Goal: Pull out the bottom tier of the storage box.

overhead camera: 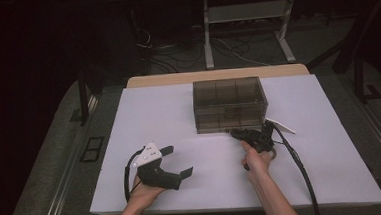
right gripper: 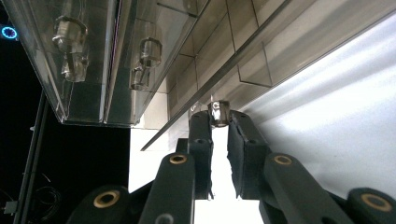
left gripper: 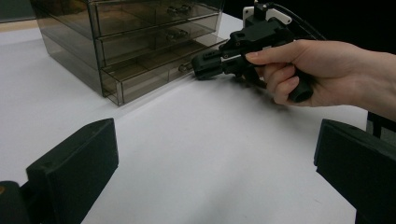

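The white table (overhead camera: 129, 116) has lots of bare room in front. At the back stands a see-through drawer box (overhead camera: 230, 104). The right gripper (right gripper: 219, 122) is squeezed onto the bottom drawer's little knob (right gripper: 218, 113), low by the tabletop. The left gripper (overhead camera: 176, 161) gapes wide, holding nothing, well apart from the box.
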`<move>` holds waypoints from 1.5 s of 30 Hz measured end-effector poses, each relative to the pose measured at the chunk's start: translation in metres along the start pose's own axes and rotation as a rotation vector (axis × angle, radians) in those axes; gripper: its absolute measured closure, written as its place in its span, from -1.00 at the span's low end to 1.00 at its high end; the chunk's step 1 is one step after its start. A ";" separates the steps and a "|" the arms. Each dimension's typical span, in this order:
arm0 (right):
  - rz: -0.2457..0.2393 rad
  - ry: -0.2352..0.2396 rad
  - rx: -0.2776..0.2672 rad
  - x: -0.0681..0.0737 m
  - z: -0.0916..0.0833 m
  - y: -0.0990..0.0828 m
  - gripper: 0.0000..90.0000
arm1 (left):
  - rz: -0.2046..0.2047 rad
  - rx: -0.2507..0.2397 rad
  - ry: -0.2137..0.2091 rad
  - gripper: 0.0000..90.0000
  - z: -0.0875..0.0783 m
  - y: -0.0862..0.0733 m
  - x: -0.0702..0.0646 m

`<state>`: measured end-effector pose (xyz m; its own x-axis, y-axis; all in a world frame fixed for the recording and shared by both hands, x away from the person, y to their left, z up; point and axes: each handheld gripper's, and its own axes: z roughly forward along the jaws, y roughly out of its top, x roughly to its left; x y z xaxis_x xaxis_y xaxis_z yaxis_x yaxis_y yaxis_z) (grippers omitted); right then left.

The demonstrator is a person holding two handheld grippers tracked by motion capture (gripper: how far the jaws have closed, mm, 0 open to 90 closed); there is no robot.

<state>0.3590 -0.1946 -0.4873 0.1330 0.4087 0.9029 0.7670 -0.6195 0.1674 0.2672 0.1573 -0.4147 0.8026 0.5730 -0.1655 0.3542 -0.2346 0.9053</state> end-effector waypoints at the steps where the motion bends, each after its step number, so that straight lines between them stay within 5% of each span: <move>1: 0.002 0.002 -0.001 0.001 0.000 0.000 0.68 | 0.002 0.001 0.000 -1.00 0.000 0.000 0.000; 22: -0.077 -0.009 -0.019 0.019 -0.015 -0.002 0.43 | 0.002 0.003 0.002 -1.00 0.001 0.000 0.000; 45: -0.413 -0.120 0.109 0.054 -0.026 0.005 0.09 | 0.001 0.005 0.005 -1.00 0.000 0.000 0.001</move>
<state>0.3540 -0.1926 -0.4276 -0.1313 0.6864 0.7153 0.8317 -0.3164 0.4563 0.2677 0.1574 -0.4151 0.8007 0.5765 -0.1630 0.3560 -0.2390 0.9034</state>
